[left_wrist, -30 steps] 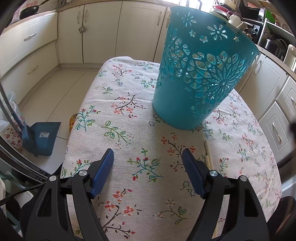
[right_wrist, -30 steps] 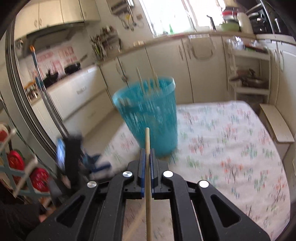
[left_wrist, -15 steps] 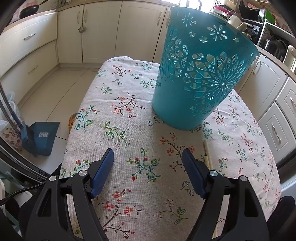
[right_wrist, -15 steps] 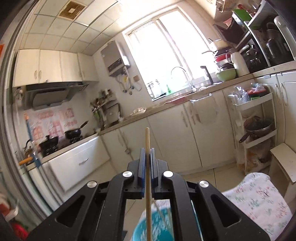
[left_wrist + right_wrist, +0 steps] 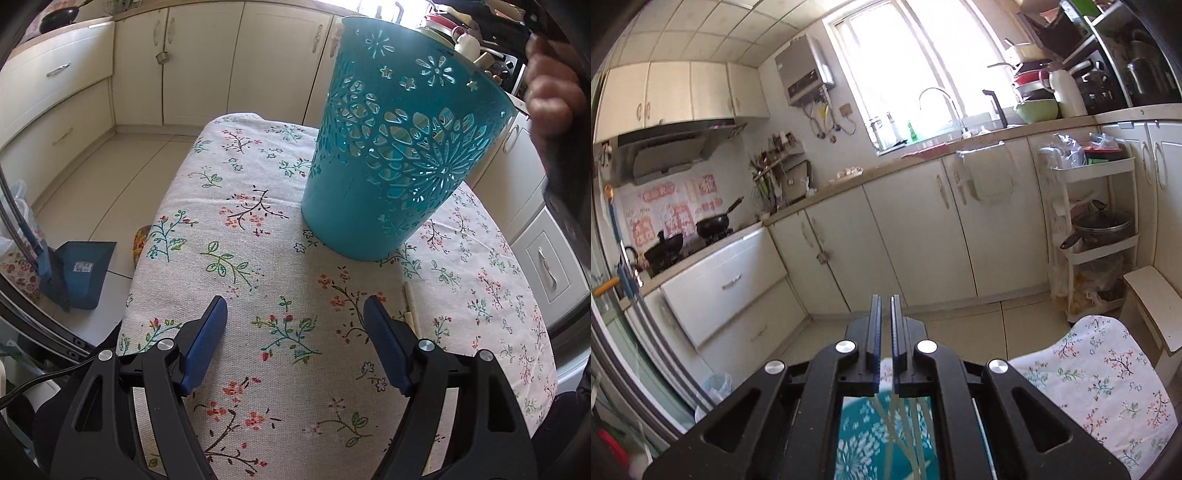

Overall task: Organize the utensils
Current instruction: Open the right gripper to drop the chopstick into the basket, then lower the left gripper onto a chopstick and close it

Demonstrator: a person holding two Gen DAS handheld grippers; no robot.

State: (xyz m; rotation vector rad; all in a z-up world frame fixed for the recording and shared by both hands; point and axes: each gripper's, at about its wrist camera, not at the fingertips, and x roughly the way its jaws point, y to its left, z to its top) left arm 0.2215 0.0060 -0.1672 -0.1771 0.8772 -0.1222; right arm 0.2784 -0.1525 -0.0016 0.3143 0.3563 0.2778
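A teal cut-out basket [image 5: 402, 162] stands on the floral tablecloth [image 5: 258, 266]. My left gripper [image 5: 295, 314] is open and empty, low over the cloth in front of the basket. Wooden chopsticks [image 5: 410, 301] lie on the cloth beside its right finger. My right gripper [image 5: 884, 314] is above the basket [image 5: 864, 435] with a narrow gap between its pads and nothing in them. Pale sticks [image 5: 905, 432] stand inside the basket below it. The hand holding the right gripper [image 5: 550, 96] shows at the basket's upper right.
White kitchen cabinets [image 5: 207, 62] and a tiled floor surround the table. A blue dustpan [image 5: 79, 273] stands on the floor at the left. A white shelf cart [image 5: 1093, 229] with a pot and a stool [image 5: 1156, 306] stand to the right.
The wooden chopstick held in my right gripper is gone from its pads, which have parted slightly. The left gripper has not moved.
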